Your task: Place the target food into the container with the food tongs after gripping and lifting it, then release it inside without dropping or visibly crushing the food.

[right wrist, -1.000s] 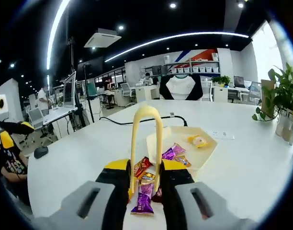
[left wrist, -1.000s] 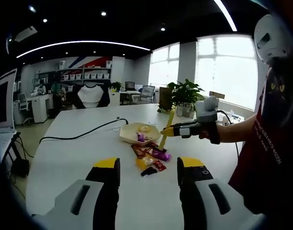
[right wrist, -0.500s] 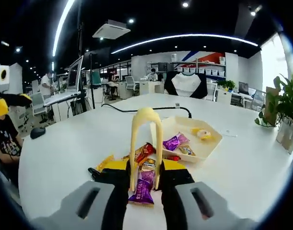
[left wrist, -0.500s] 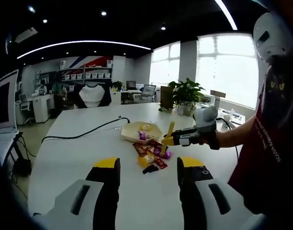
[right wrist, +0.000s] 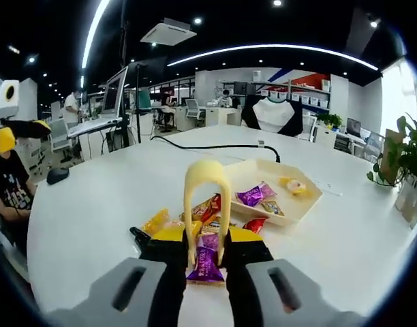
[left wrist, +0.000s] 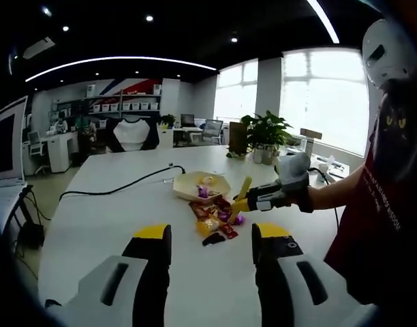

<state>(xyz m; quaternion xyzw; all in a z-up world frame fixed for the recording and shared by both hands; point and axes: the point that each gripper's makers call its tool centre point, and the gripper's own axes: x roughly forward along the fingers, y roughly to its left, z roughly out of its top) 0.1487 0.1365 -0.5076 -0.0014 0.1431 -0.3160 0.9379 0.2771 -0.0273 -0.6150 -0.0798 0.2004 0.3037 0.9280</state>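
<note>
While the right gripper [right wrist: 204, 246] has come down and forward over the last second, the yellow tongs [right wrist: 206, 204] clamped between its jaws have sunk from above the heap toward the white table [right wrist: 86, 218], so the loose sweets now sit closer around their tips. That suggests the pick is about to start and nothing has been lifted yet. In the right gripper view the purple candy [right wrist: 206, 262] lies flat on the table directly between the two tong arms, right at their low end and just in front of the jaws; whether the tips already touch it I cannot tell. A yellow candy [right wrist: 156, 221] lies to the left of it, a red candy [right wrist: 255, 224] to the right, and the shallow container [right wrist: 290, 211] stands just beyond the heap, far and to the right, already holding a few wrapped pieces. From the left gripper view the same gripper is seen held in a hand [left wrist: 291, 178] on the right side of the table, with the tongs slanting down onto the pile. The left gripper [left wrist: 212, 245] hangs near, jaws apart and holding nothing, well apart from the sweets.
</note>
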